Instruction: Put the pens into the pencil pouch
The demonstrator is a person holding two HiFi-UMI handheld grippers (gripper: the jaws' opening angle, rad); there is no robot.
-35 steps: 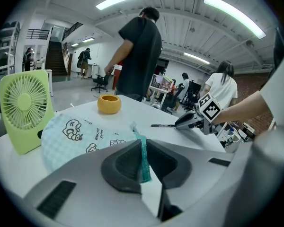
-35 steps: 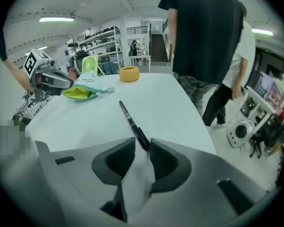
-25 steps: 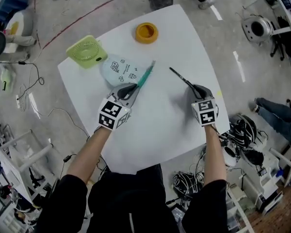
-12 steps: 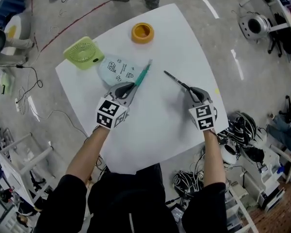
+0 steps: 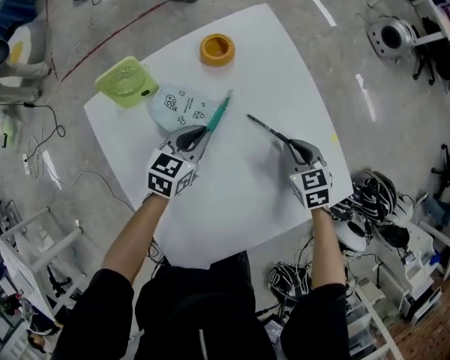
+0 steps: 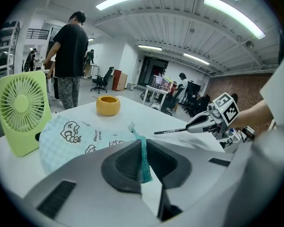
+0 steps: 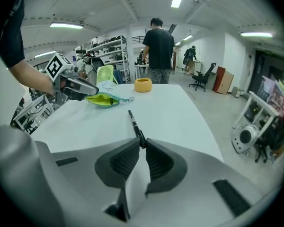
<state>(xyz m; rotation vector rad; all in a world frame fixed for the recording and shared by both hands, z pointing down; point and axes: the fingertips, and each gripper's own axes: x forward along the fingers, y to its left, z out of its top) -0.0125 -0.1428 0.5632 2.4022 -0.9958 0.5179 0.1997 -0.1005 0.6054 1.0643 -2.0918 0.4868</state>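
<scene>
Head view: left claw (image 5: 197, 136) pinched narrow on teal edge of pencil pouch (image 5: 178, 107) lying on worktop (image 5: 247, 193); right claw (image 5: 291, 145), just closing further, clamping black pen (image 5: 266, 128) clear of pouch.

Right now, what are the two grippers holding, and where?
Left gripper: the pencil pouch, by its teal zipper edge. Right gripper, fingers just closing: the black pen, by its near end.

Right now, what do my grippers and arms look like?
Both the left gripper and right gripper are light grey shells with dark grey jaw pads, each carrying a cube of black-and-white square markers. Black short sleeves above bare forearms.
</scene>
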